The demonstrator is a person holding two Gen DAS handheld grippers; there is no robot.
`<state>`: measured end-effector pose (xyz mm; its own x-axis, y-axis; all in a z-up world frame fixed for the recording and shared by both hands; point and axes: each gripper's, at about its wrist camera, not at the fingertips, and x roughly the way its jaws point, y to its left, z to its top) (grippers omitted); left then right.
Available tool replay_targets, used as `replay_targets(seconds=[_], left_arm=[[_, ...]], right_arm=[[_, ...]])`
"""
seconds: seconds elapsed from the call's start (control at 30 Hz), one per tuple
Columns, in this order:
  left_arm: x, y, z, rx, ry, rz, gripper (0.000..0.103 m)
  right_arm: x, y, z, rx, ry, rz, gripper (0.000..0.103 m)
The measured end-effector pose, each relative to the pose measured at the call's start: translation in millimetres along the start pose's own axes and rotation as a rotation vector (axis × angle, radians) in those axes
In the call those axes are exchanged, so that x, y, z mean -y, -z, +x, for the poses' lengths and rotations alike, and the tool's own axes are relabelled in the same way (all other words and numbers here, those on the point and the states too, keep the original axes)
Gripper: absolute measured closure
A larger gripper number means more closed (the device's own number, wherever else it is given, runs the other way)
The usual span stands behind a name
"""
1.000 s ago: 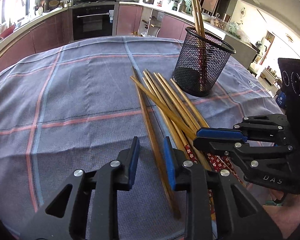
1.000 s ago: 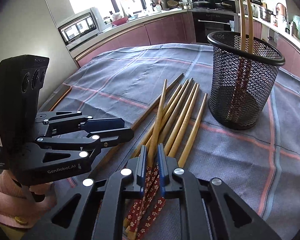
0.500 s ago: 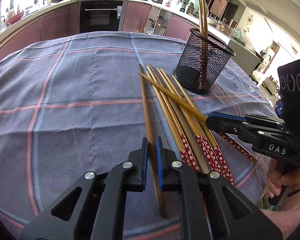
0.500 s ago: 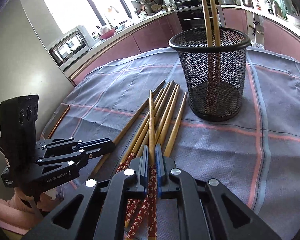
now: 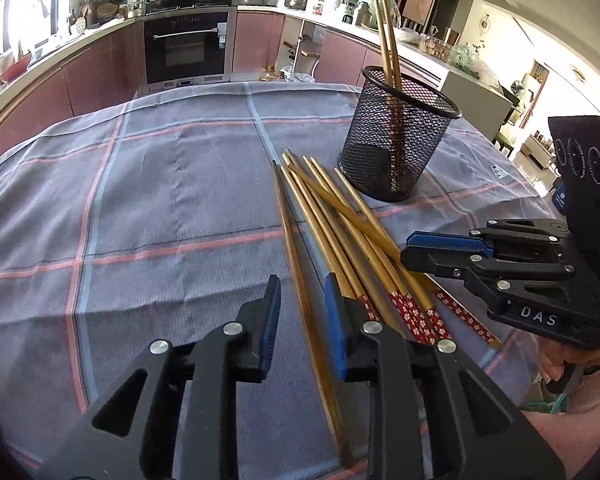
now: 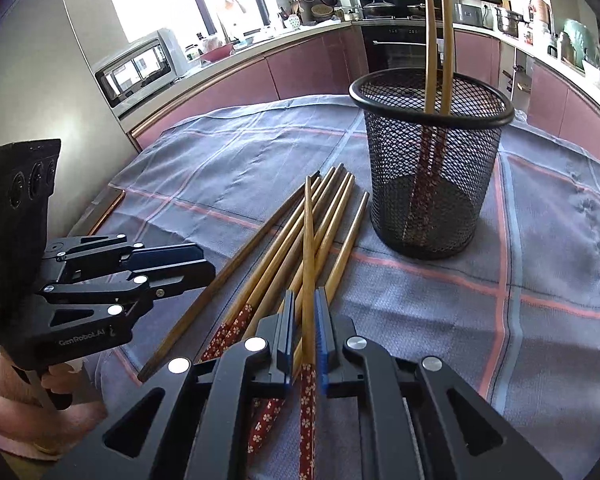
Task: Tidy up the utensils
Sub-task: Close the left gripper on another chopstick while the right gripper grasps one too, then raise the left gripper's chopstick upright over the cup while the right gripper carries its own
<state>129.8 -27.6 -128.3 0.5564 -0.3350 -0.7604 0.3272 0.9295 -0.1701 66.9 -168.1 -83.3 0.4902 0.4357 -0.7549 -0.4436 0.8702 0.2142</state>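
Low centre of the right view: right gripper (image 6: pixel 305 322) fingers clamped on one flowered chopstick (image 6: pixel 308 256), lifted off the pile (image 5: pixel 340 236) for the mesh holder (image 6: pixel 432 160); left gripper (image 5: pixel 300 320) fingers just reopened, straddling a plain chopstick (image 5: pixel 296 264) on the surface.

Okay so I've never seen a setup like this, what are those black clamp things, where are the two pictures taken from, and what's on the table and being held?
These are not robot arms. A person holds a two-finger gripper in each hand, and a fisheye camera on each gripper looks forward along its fingers.

The left wrist view looks out over the left gripper. Its jaws have just been opening and now stand apart around a plain wooden chopstick without pressing it. The right wrist view looks out over the right gripper, which is shut on a chopstick with a red flowered end, raised above the others.

On the checked tablecloth lies a pile of loose chopsticks. Beside them stands a black mesh cup with two chopsticks already in it.
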Motion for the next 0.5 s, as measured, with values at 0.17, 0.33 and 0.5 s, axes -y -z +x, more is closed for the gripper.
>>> replay_targets(seconds=[0.17,0.33,0.5], left_arm=[[-0.1,-12.3,16.9,-0.024,-0.024,0.032,0.081],[1.0,-18.2,29.3,-0.046,-0.034,0.052,0.082],[3.1,-22.3,33.7,-0.054,-0.037,0.051,0.083]], right_arm=[[0.1,-8.8,11.4,-0.028,0.020,-0.042,0.093],[7.5,-10.0,15.3,-0.042,0.009,-0.037,0.093],[10.5,-9.4,15.3,-0.039,0.005,-0.029,0.097]])
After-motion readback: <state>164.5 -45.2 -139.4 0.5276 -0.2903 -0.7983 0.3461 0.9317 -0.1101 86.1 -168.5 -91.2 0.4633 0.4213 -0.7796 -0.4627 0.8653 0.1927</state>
